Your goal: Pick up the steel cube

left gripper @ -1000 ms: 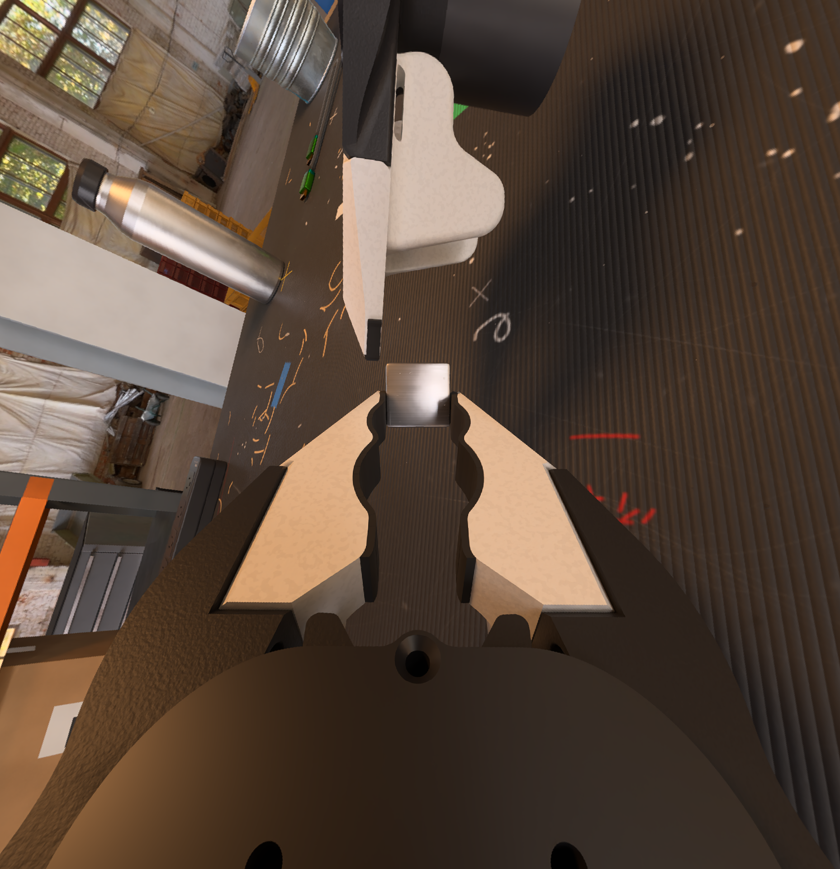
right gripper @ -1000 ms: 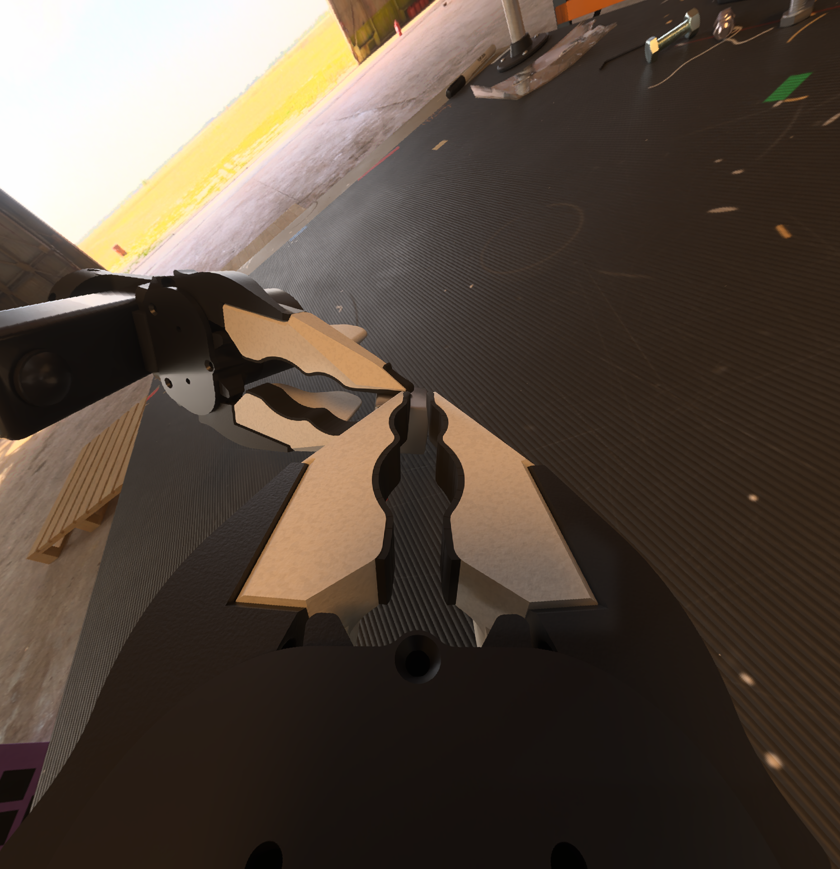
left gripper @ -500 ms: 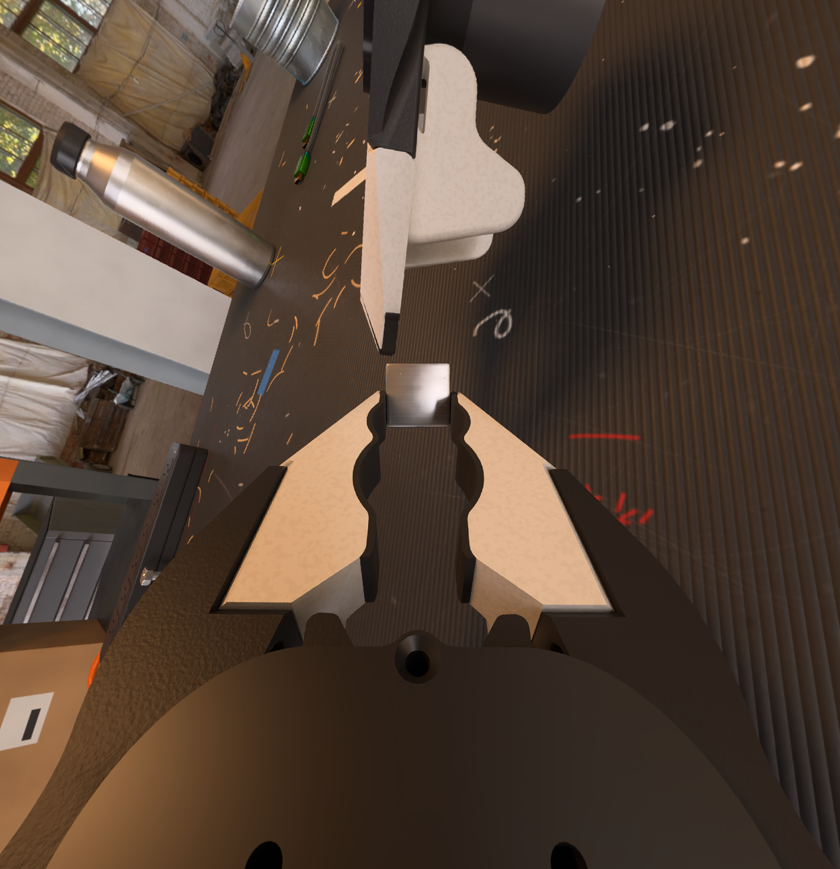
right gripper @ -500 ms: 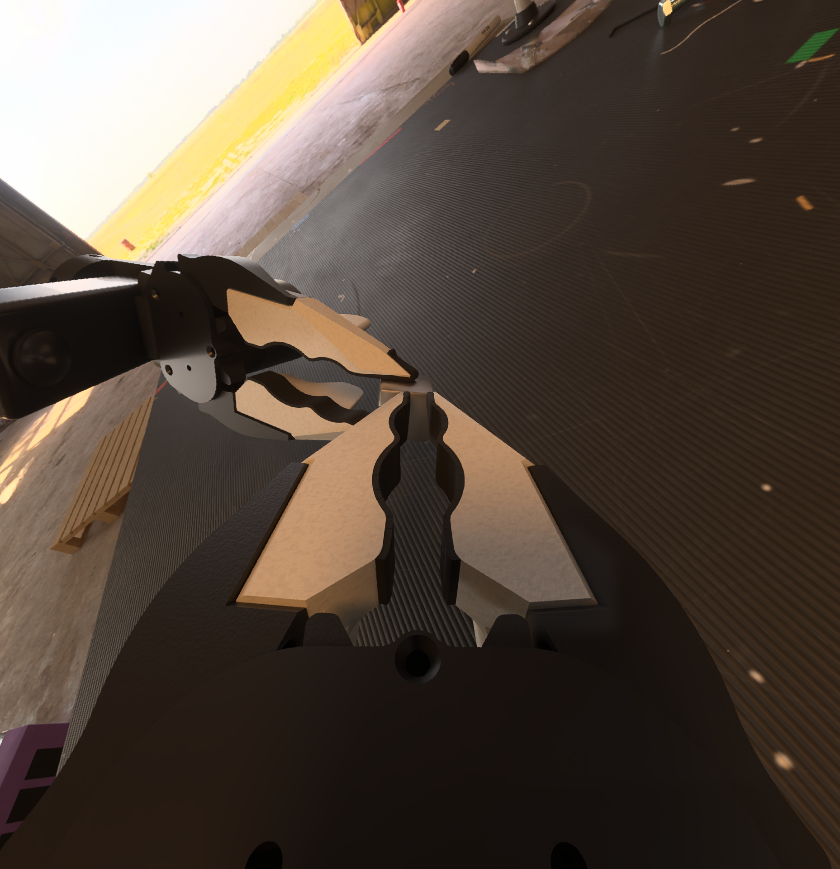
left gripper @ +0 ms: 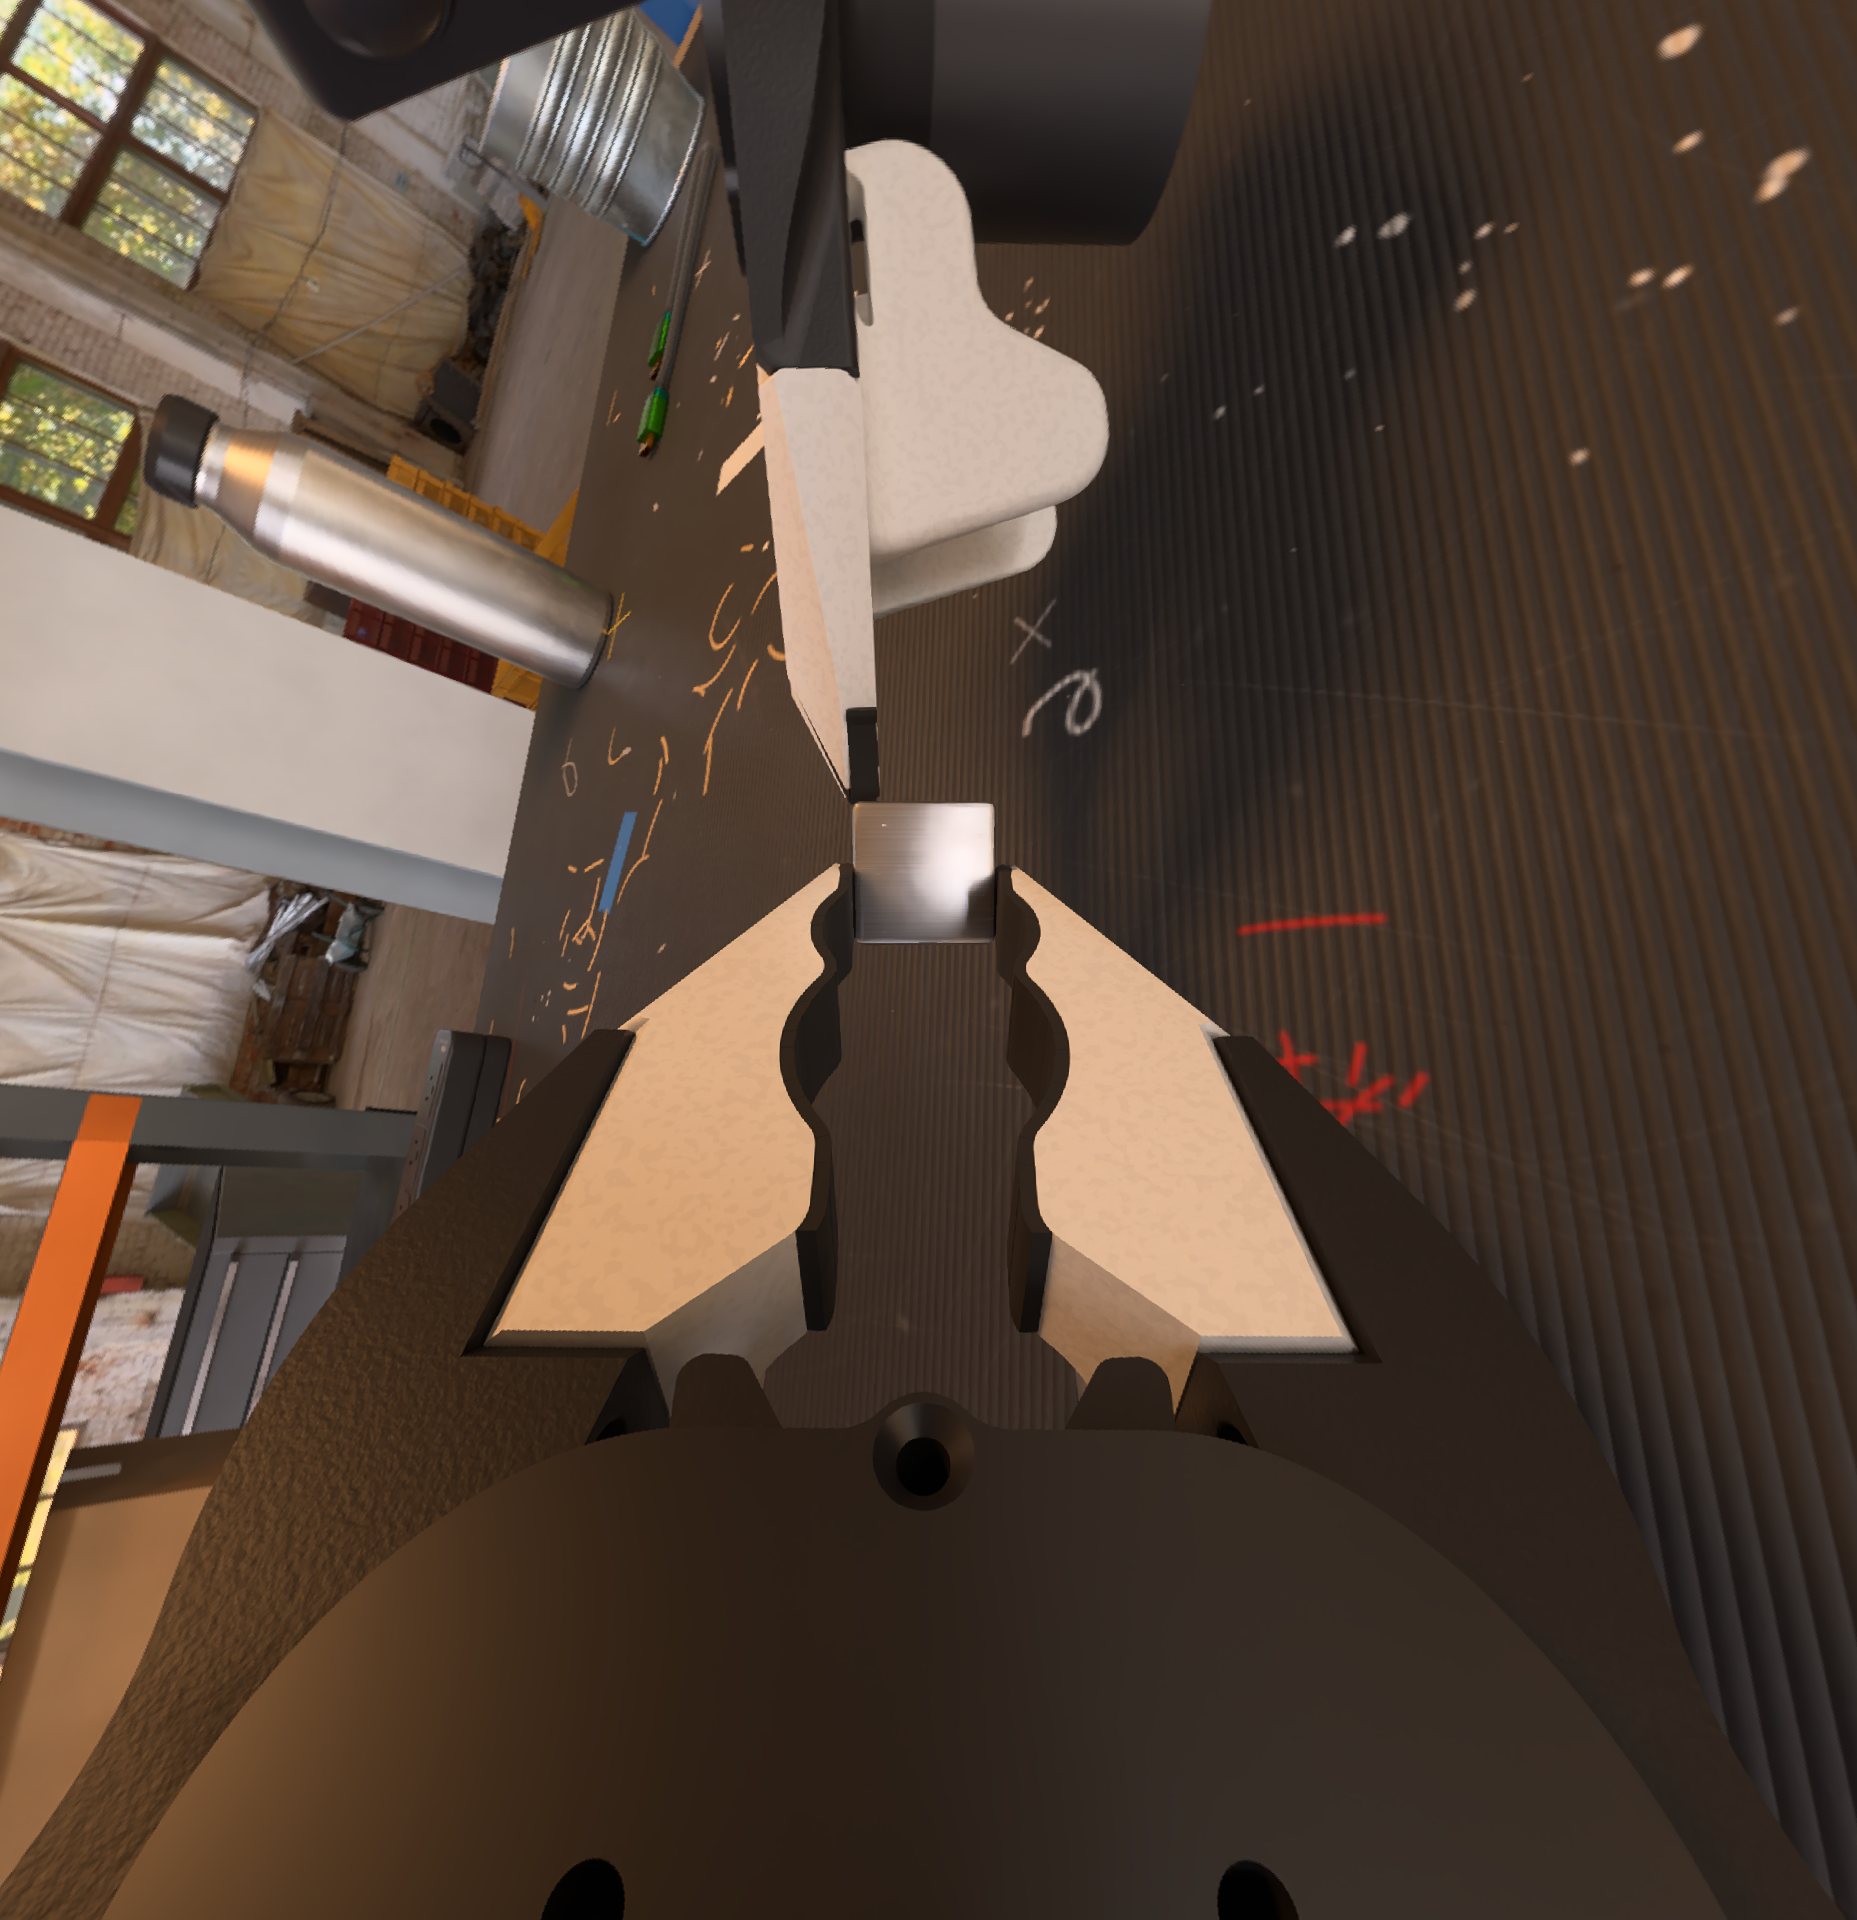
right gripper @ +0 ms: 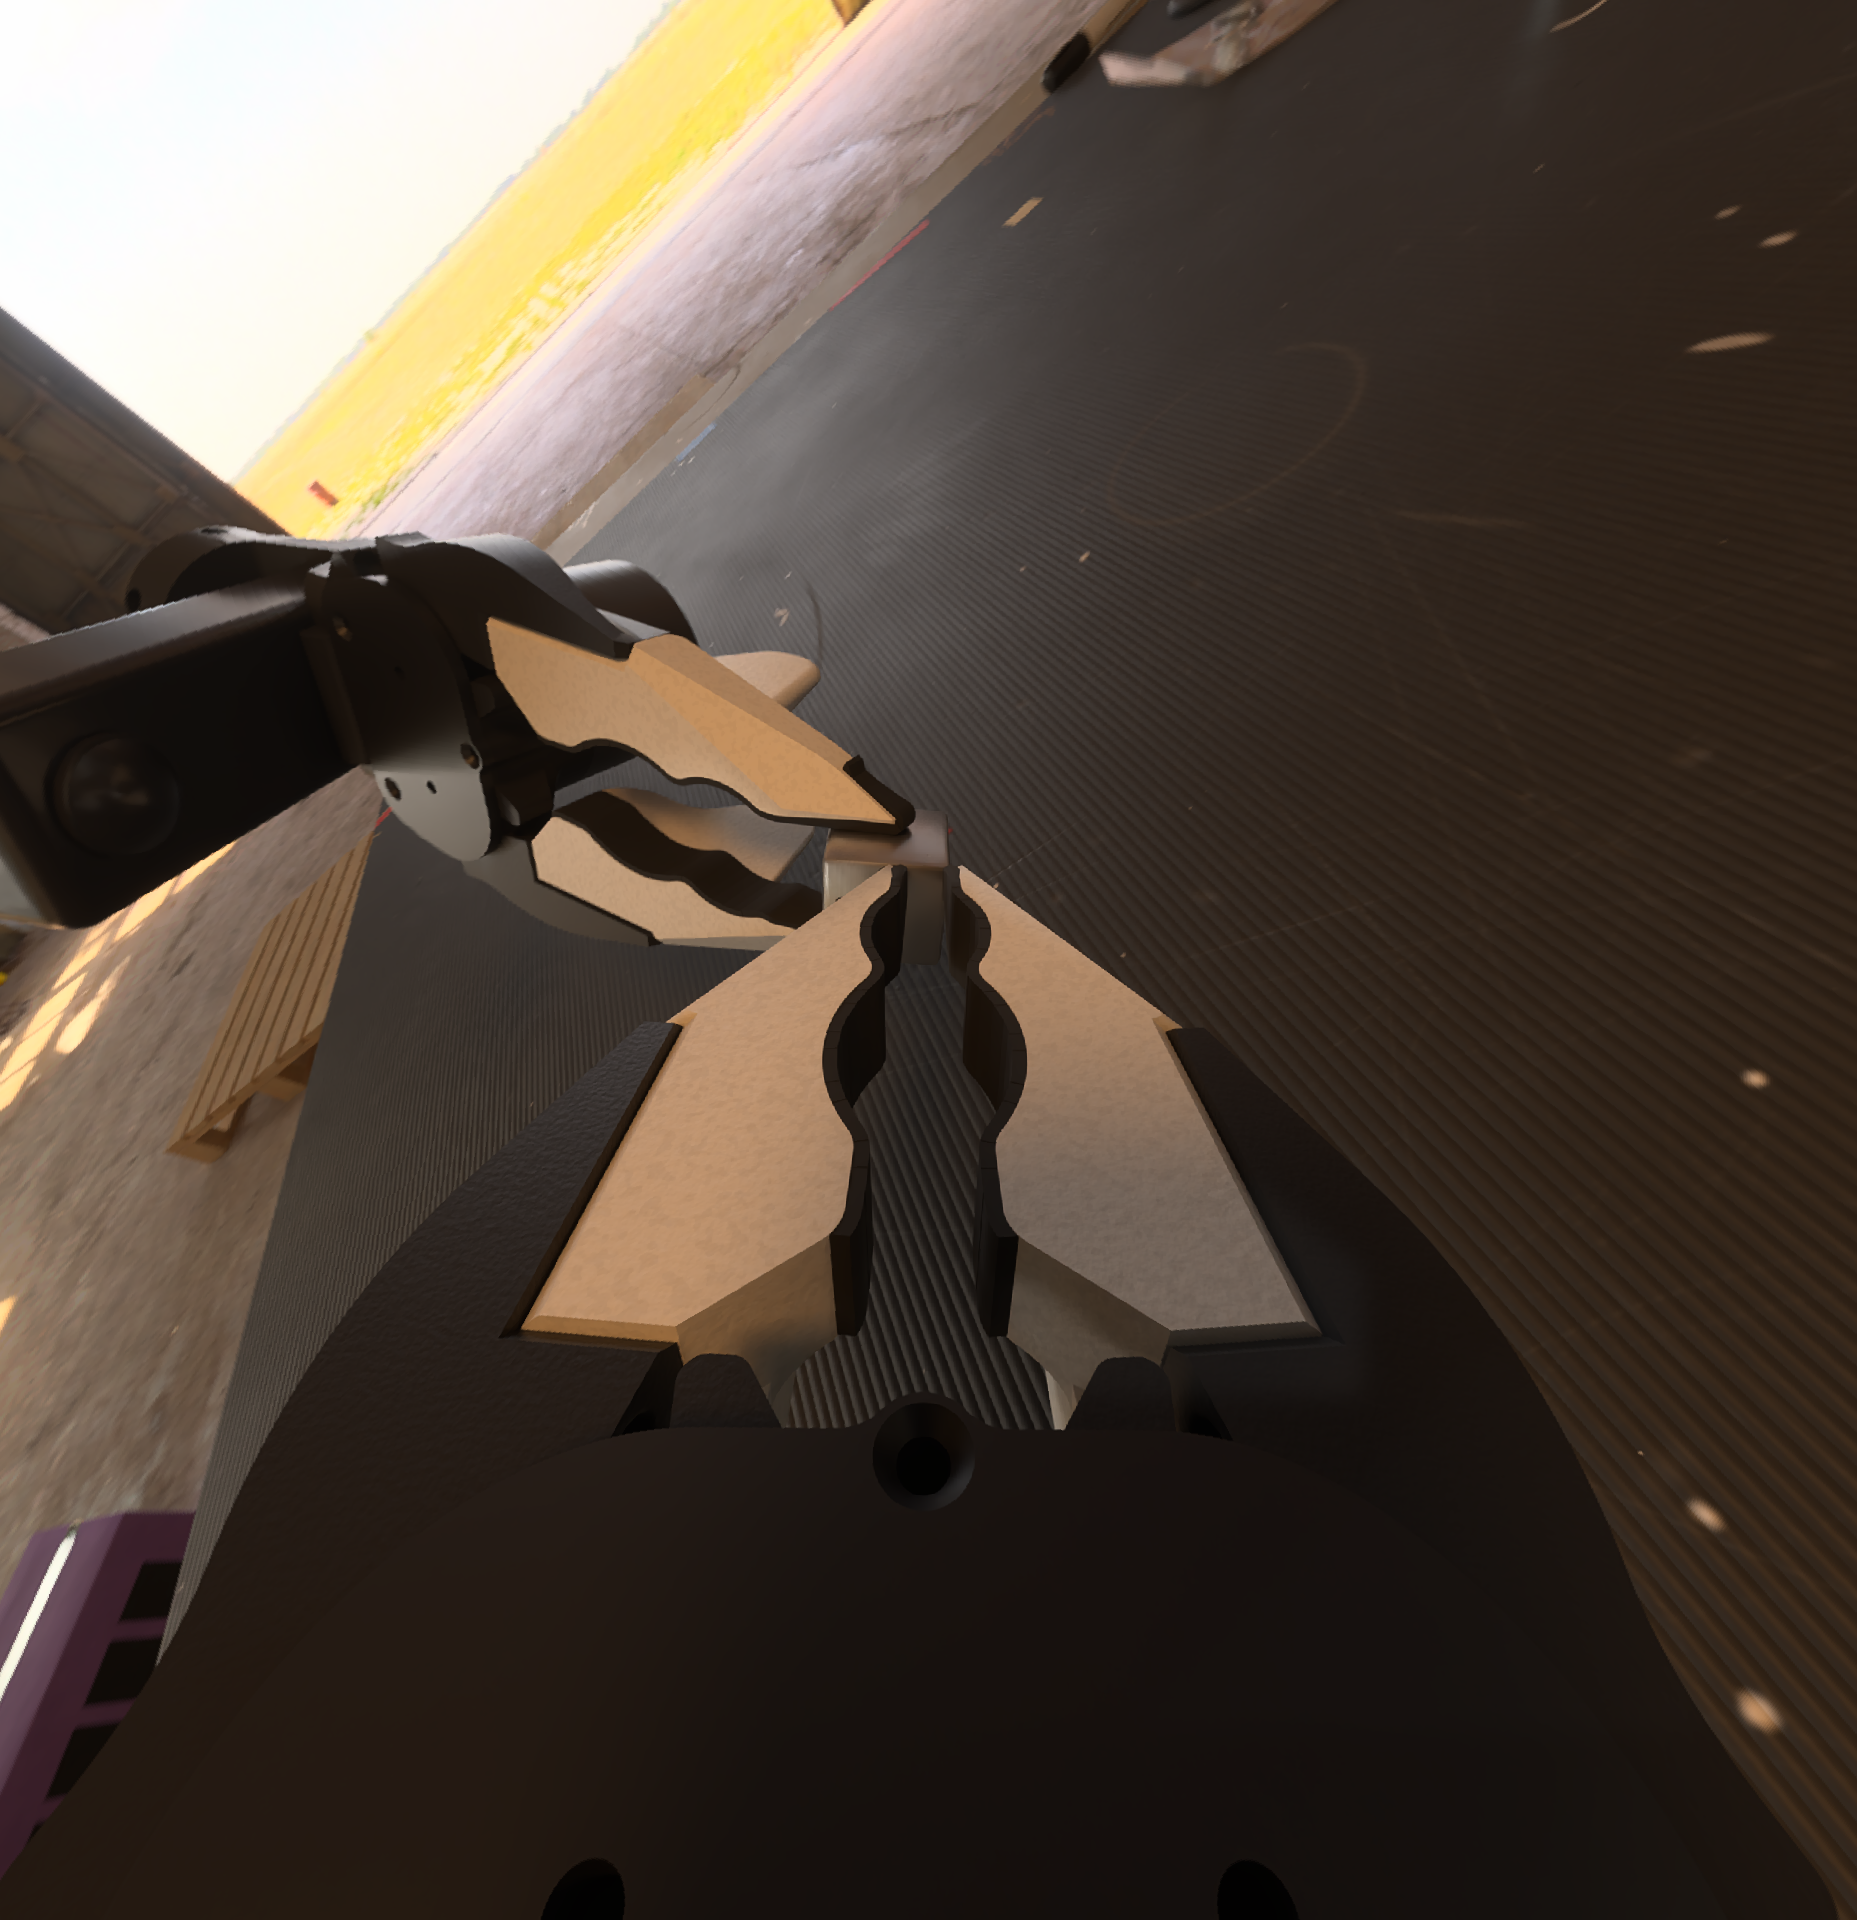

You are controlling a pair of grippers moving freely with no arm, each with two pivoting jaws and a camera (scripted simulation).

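A: Left wrist view first. The left gripper (left gripper: 923, 899) has its tan, dark-edged fingers pressed against the two sides of the small brushed steel cube (left gripper: 922, 871), right at the tips. The jaws are narrow and clamped on it.

B: And the cube's place?

A: Between those tips, mid-frame over the dark ribbed mat (left gripper: 1526, 935). How far it is off the mat I cannot tell from here. Just beyond it, the right gripper (left gripper: 859, 753) reaches in from the far side, one pale finger ending at the cube's far left corner. Well off to the left lies a silver steel bottle with a black cap (left gripper: 373, 545); there is a galvanised metal tub (left gripper: 602, 135) farther back.

B: The right wrist view?

A: The right gripper (right gripper: 924, 914) has its fingers drawn close — a face of the cube (right gripper: 898, 844) shows just at and beyond the tips. Whether the pads actually pinch it, I cannot tell. The left gripper (right gripper: 882, 831) comes from the left, upper finger lying on the cube's top edge. A slatted wooden pallet (right gripper: 269, 997) sits far left.

B: What could spoil it?

A: I'd judge the hold shallow — only fingertips on smooth steel, so the cube could slip or twist out when lifted. With two grippers crowding one small block, any uneven pull, or a finger knocking a finger, could pry it loose.
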